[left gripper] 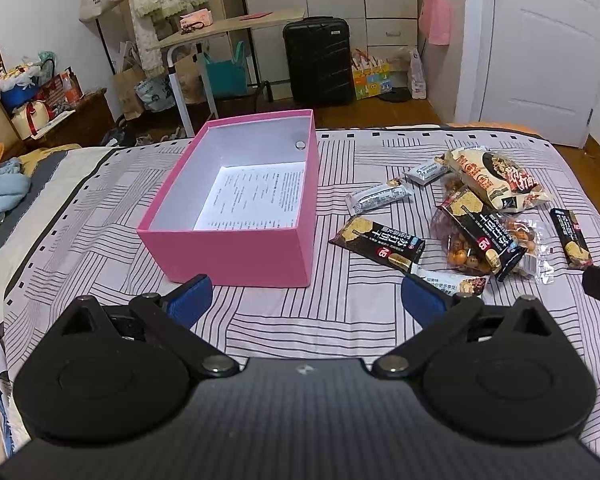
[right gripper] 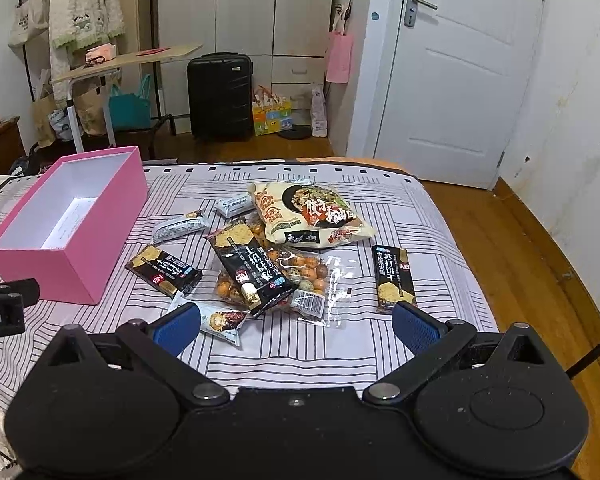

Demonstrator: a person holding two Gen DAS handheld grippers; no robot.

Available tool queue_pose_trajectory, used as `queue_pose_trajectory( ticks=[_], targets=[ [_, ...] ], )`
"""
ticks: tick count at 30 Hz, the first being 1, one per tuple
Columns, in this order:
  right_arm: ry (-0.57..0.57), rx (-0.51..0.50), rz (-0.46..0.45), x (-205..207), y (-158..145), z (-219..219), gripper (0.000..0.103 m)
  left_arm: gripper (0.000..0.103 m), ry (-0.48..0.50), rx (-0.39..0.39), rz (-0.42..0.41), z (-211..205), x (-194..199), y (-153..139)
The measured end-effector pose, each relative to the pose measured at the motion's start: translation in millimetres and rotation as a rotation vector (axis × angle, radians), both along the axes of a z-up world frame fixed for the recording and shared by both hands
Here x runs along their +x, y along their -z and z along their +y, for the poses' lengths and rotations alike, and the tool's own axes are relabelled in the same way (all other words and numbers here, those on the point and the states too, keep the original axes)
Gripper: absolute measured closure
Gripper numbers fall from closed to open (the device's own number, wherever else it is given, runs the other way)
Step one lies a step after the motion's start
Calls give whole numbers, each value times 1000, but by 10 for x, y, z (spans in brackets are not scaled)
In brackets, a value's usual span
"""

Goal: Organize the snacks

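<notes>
Your left hand-held gripper (left gripper: 306,304) gapes empty before the pink box (left gripper: 236,248); your right hand-held gripper (right gripper: 296,326) spreads empty before the snack pile (right gripper: 268,256).

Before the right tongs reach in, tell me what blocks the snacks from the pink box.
Nothing visible does. The right tongs are open just short of the snack pile, and the pink box sits open-topped beside it with bare bedspread between.

Each hand-held gripper (left gripper: 306,298) (right gripper: 296,326) is built of black plastic, with blue ribbed fingertips (left gripper: 190,294) and silver pivot screws (right gripper: 209,392).
</notes>
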State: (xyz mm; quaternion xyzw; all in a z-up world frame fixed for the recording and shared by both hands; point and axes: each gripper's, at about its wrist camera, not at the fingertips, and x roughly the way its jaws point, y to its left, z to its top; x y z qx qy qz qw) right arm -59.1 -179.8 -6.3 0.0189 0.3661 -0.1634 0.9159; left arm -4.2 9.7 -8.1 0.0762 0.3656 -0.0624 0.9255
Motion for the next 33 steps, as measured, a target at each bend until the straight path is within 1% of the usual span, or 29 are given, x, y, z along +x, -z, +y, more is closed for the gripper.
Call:
queue_pose_trajectory(
  ticks=[20, 33],
  targets=[
    [0, -4, -2, 3, 7, -2, 0, 0, 3, 0, -3, -20, 0, 1],
    [20, -21, -54, -83, -58, -20, 0, 0, 14, -2, -2, -5, -36, 3]
  ],
)
